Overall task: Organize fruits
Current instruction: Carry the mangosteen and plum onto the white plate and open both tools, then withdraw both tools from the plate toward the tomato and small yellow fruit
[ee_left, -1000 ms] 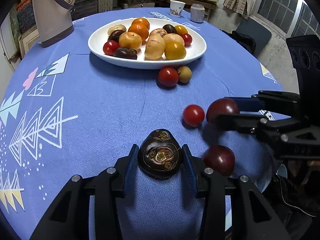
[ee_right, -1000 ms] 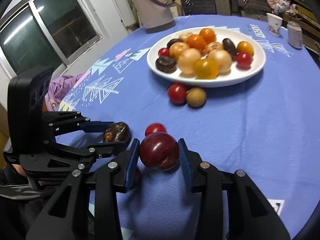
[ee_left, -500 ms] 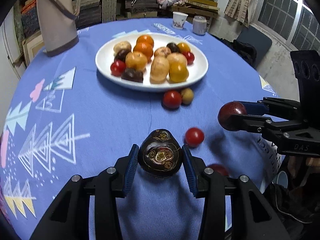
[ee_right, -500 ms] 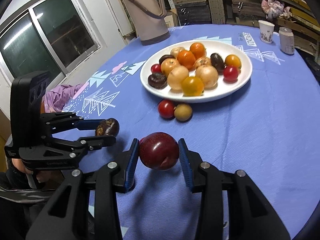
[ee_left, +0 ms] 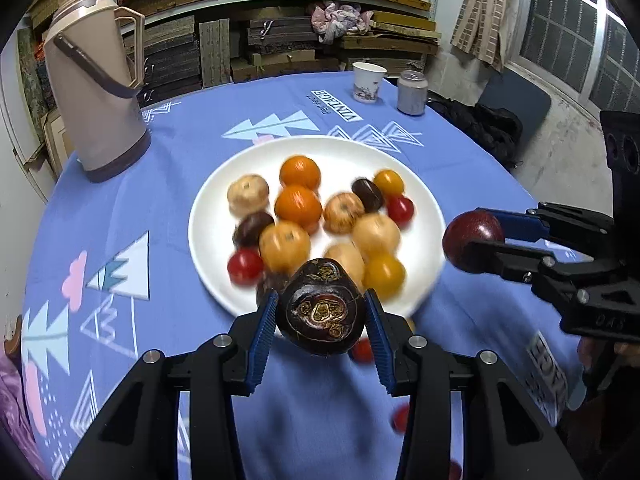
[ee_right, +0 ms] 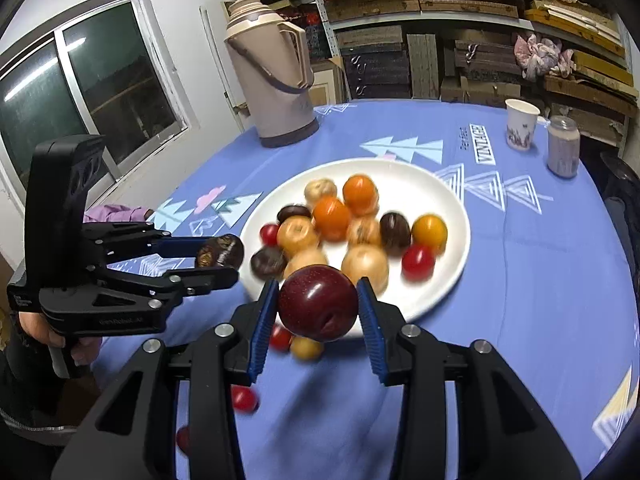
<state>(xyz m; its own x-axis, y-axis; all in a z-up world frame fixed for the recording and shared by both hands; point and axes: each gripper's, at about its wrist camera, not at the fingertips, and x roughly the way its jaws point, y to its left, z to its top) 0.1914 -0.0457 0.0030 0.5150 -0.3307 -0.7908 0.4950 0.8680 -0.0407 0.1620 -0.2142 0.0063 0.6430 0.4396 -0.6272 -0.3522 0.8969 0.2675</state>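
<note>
In the left wrist view, the fingers of the left gripper [ee_left: 321, 322] pinch a dark brown fruit [ee_left: 321, 306] with gold markings, one blue pad pressed on each flank, low in the centre of the frame. The fruit hangs off the desk [ee_left: 160, 184], over the near rim of the white plate [ee_left: 208, 236], which fills the middle of the frame just above it. So the plate lies straight ahead of these fingers, and the drop looks to need only a short push forward and a lowering. The near part of the plate is crowded with pale and yellow fruits; bare white shows along its left edge and far side, and I judge that the safer landing. At the right of the same frame, the right gripper [ee_left: 476, 246] holds a dark red plum [ee_left: 472, 240] just off the plate's right rim. In the right wrist view the plum [ee_right: 318, 302] sits pinched between the blue pads of the right gripper [ee_right: 318, 310], low centre, with the plate [ee_right: 452, 276] directly above it in the frame, while the left gripper [ee_right: 218, 262] reaches in from the left edge. Both hands stand about equally close to the plate, the left at its near-left side, the right at its near-right. A few small red and tan fruits lie blurred on the desk beneath the fingers, not yet gathered.
</note>
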